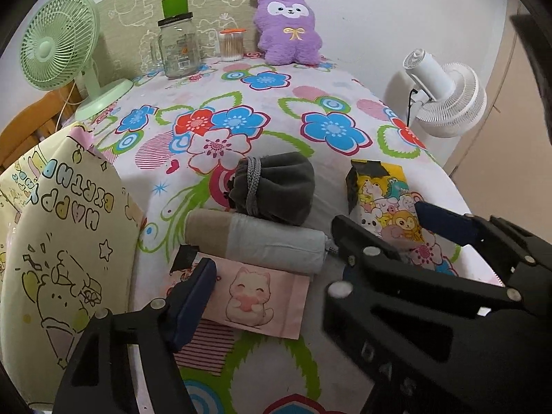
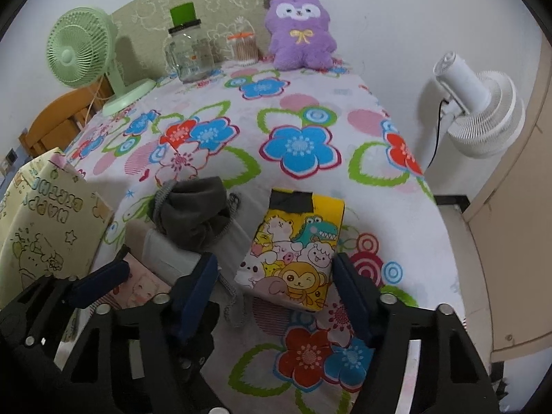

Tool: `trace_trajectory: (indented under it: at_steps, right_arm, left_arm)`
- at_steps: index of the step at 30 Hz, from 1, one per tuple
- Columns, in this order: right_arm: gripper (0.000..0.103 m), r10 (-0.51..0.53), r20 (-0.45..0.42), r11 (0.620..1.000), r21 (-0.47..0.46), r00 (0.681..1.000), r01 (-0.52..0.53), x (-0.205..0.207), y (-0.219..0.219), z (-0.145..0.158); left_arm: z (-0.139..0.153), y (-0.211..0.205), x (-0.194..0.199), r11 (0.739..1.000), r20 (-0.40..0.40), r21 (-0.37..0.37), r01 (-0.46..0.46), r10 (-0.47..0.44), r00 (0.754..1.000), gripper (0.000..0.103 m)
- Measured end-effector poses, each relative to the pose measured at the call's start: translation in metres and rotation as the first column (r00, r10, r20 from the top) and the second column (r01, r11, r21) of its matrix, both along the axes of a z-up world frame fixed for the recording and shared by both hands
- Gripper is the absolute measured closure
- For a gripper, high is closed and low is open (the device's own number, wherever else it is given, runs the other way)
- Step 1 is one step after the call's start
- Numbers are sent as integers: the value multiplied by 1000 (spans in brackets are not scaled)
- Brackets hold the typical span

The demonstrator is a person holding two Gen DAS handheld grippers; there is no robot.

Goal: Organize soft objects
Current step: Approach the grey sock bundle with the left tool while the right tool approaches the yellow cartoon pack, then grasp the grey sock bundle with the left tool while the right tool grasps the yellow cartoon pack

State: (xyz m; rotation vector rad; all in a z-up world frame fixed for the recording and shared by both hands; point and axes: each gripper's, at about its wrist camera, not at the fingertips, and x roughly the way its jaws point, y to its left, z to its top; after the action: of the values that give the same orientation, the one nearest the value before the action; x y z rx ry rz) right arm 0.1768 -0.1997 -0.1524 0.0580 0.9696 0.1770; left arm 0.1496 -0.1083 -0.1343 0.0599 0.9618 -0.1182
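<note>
While both grippers hang open over the flowered cloth: nothing is held yet, so every risk below is a judgement.

Right gripper (image 2: 274,289): jaws wide apart, one finger on each side of the yellow cartoon pack (image 2: 293,252), which lies flat on the tablecloth (image 2: 303,110); neither pad seems to press it yet.

Left gripper (image 1: 312,262): open and empty, poised over the pink cat pouch (image 1: 255,302) and the rolled grey-and-tan cloth (image 1: 255,241).

Soft things: the grey drawstring bag (image 1: 276,188) leans on the roll, the roll overlaps the pouch, and the yellow pack lies just beside them, apart.

Risk, crowding: the right gripper's body shows in the left view close to the left one's far finger; closing in together could knock them against each other.

Risk, cord: the bag's loose cord (image 2: 233,296) trails beside the right gripper's left finger and could be snagged, dragging the bag along.

Risk, grip: the pack looks slick and squashy, so a shallow pinch may slip or crumple it.

Risk, stack: lifting the pouch first would likely tip the roll and bag.

Beside them: a pale birthday gift bag (image 1: 65,248) stands at the left edge, probably the destination.

Well away: green fan (image 1: 58,43), glass jar (image 1: 177,46), cotton swabs (image 1: 232,45), purple plush (image 1: 289,29), white fan (image 1: 448,98).
</note>
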Motion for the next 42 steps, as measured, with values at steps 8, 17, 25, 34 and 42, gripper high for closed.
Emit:
trace_trajectory:
  at_steps: [8, 17, 25, 34, 42]
  right_arm:
    - [49, -5, -4, 1000, 3, 1000, 5, 2, -5, 1]
    - [50, -24, 59, 999, 28, 998, 22, 1, -19, 23]
    - [50, -41, 95, 999, 38, 995, 38, 14, -29, 32]
    - [49, -57, 96, 997, 52, 994, 52, 32, -31, 30]
    - [49, -48, 88, 998, 56, 995, 43, 42, -26, 24]
  left_arm:
    - [1, -3, 2, 1000, -14, 10, 0, 0, 1000, 25]
    - [20, -15, 6, 1000, 37, 9, 8, -8, 999, 23]
    - [27, -22, 20, 1000, 68, 17, -2, 1, 998, 21]
    - [23, -21, 42, 999, 65, -4, -36, 36, 997, 22]
    - [16, -15, 52, 996, 70, 30, -85, 83, 994, 25]
